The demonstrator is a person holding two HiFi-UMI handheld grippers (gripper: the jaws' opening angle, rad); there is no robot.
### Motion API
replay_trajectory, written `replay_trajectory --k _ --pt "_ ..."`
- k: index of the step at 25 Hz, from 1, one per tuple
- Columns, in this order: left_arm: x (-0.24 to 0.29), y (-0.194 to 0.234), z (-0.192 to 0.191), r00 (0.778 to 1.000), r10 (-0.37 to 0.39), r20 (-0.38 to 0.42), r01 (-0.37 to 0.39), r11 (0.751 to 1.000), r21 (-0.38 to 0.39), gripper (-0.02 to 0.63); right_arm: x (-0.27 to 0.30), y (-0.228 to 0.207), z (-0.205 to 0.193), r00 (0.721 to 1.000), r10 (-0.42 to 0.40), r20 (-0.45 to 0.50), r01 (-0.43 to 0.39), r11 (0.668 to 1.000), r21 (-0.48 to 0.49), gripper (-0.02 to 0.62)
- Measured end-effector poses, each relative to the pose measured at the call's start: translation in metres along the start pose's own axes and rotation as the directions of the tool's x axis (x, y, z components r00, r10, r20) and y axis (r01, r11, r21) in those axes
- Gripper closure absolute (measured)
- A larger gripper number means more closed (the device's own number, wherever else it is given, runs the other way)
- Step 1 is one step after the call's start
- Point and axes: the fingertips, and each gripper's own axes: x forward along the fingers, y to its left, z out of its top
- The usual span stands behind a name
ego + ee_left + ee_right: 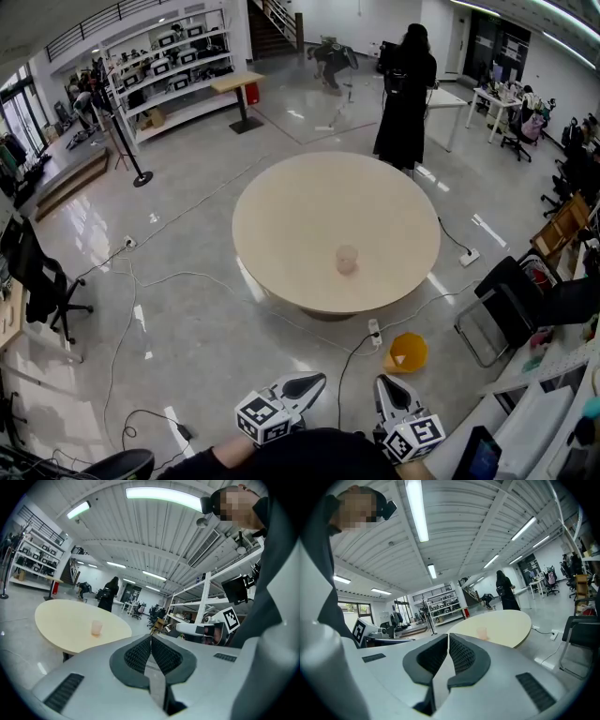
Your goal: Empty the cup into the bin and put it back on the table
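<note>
A small translucent pinkish cup point(347, 259) stands upright on the round beige table point(309, 202), near its front edge. The same cup point(96, 627) shows far off in the left gripper view, and the cup point(482, 633) appears small in the right gripper view. An orange bin point(407, 353) sits on the floor in front of the table, to the right. My left gripper point(309, 383) and right gripper point(386, 385) are held low near my body, well short of the table. Both are shut with nothing between the jaws point(150, 641) point(448, 641).
Cables and a power strip point(375, 333) lie on the glossy floor around the table. A person in black point(405, 94) stands beyond the table. Black chairs point(502, 309) are at the right, an office chair point(42, 281) at the left, shelves point(173, 66) at the back.
</note>
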Motion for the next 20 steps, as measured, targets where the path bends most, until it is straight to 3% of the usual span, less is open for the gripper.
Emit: replay_trajectory --k 9,20 --pt "-0.027 0.038 0.012 0.998 -0.043 0.047 0.042 0.999 0.006 0.581 0.041 0.022 -0.006 0.999 -0.038 0.004 0.038 0.999 0.000 0.577" --pt "-0.029 0.085 -0.005 0.996 -0.083 0.018 0.084 0.993 -0.081 0.577 0.079 0.024 -0.023 0.992 -0.123 -0.037 0.123 0.992 0.005 0.575"
